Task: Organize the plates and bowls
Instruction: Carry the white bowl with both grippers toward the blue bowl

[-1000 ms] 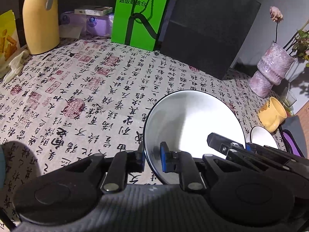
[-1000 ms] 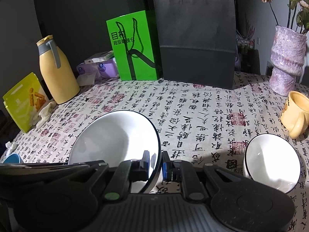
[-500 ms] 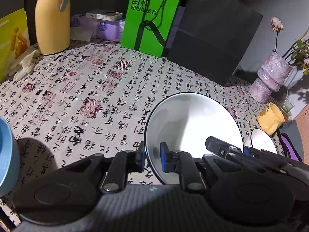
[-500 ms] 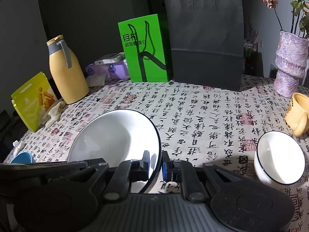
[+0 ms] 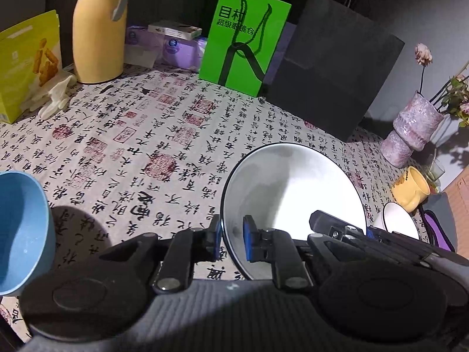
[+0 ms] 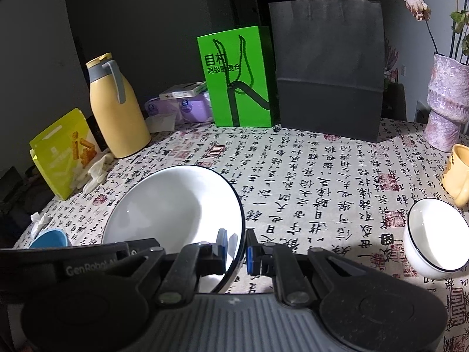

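Both the left tool and the right tool grasp the rim of the large white plate, held above the table. The small white bowl and the blue bowl on either side of the plate seem not yet organized.

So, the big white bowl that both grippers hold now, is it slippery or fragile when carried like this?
The big white bowl looks glazed and glossy, so probably slippery. The left gripper and right gripper each pinch only its thin rim, so it may tilt. It looks like ceramic: stiff, likely fragile if dropped on the table.
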`<state>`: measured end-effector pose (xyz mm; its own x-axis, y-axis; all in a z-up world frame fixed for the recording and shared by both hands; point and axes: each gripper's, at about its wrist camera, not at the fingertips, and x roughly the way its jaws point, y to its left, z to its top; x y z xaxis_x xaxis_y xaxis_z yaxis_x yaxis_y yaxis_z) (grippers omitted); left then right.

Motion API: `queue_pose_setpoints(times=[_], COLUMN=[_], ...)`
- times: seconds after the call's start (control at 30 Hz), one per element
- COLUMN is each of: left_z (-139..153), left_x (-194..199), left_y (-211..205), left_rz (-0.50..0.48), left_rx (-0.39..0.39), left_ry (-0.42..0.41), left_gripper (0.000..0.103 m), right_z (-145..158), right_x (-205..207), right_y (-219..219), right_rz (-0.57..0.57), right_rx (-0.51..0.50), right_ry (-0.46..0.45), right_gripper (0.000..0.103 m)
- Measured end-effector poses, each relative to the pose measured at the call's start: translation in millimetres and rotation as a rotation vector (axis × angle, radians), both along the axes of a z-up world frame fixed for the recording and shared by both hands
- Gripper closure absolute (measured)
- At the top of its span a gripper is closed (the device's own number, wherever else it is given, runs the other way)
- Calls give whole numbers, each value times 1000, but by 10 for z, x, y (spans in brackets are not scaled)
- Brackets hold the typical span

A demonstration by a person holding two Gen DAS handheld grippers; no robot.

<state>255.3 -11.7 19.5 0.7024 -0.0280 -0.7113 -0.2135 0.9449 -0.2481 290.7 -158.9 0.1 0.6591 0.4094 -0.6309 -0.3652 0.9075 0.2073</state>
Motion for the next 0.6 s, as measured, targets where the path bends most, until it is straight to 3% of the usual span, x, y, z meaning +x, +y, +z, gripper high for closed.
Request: queue_pose_setpoints(times=[0.6], left_z=[105], left_x=[-293], left_y=[360], left_rz=[37], left_rx=[-17], left_ry=[-39], left_gripper=[88], right_z=[104], right_x=[-214], right_y=[359], right_rz=[28], right_rx=[-9], right_ry=[-29], right_gripper=[91])
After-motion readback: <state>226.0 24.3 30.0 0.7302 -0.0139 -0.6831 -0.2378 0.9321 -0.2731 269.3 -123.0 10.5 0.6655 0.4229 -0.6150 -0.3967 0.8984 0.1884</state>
